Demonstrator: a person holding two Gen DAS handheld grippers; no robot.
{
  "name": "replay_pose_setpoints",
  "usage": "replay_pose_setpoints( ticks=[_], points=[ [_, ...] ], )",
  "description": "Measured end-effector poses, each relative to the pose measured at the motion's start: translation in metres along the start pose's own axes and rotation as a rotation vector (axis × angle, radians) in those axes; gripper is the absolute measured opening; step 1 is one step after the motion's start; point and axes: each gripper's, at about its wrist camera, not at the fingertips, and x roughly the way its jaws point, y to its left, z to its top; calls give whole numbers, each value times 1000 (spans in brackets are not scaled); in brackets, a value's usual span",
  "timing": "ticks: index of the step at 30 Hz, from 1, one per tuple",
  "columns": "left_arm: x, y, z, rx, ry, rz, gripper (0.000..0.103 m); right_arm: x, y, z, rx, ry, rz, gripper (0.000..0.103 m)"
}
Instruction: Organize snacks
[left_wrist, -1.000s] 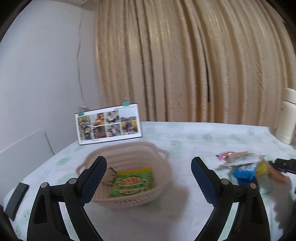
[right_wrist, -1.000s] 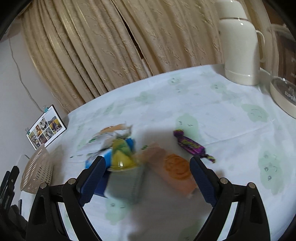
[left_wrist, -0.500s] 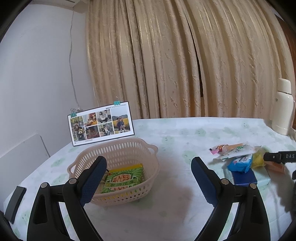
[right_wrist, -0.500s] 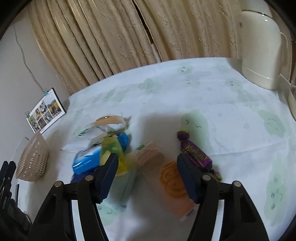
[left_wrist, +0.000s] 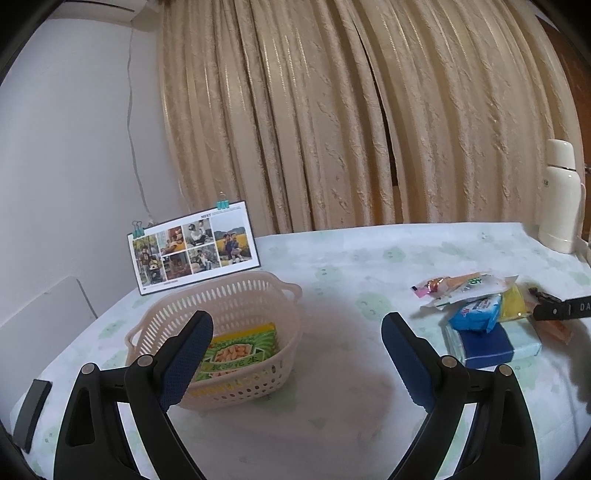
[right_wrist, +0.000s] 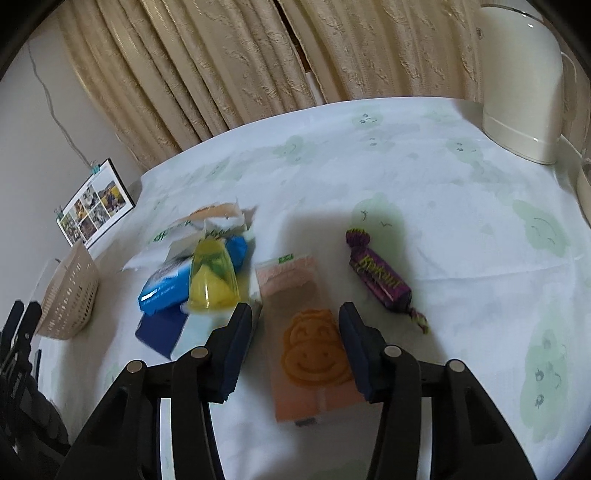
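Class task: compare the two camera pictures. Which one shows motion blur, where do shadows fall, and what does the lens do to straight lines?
Left wrist view: sharp; curtain folds bow outward, fisheye distortion; soft shadow beside the basket. Right wrist view: snack pile and orange pack smeared by motion; dark shadow on the cloth behind the pack.

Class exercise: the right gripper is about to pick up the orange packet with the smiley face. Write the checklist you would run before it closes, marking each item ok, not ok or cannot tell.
1. Right gripper open around the orange packet: ok.
2. Fingers touching the packet: cannot tell.
3. Purple candy outside the fingers: ok.
4. Yellow cup outside the fingers: ok, though close to the left one.
5. Basket has room: ok, only a green peanut pack shows inside.
6. Left gripper open and empty, above the table: ok.
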Motion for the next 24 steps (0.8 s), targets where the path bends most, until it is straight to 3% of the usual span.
replay_pose_setpoints(
  ticks=[5, 11, 17, 24],
  points=[
    [0, -9, -2, 18, 11, -65, 93, 2, 16, -5, -87, 10, -98, 46],
    [9, -29, -5, 35, 98, -177, 93, 6, 27, -7, -160, 23, -181, 46],
    [17, -41, -7, 21, 163, -217, 93, 4, 31, -11, -185, 29, -171, 46],
    [33, -50, -7, -1, 240, -284, 93, -4, 49, -27, -232, 47, -79, 46]
  ],
)
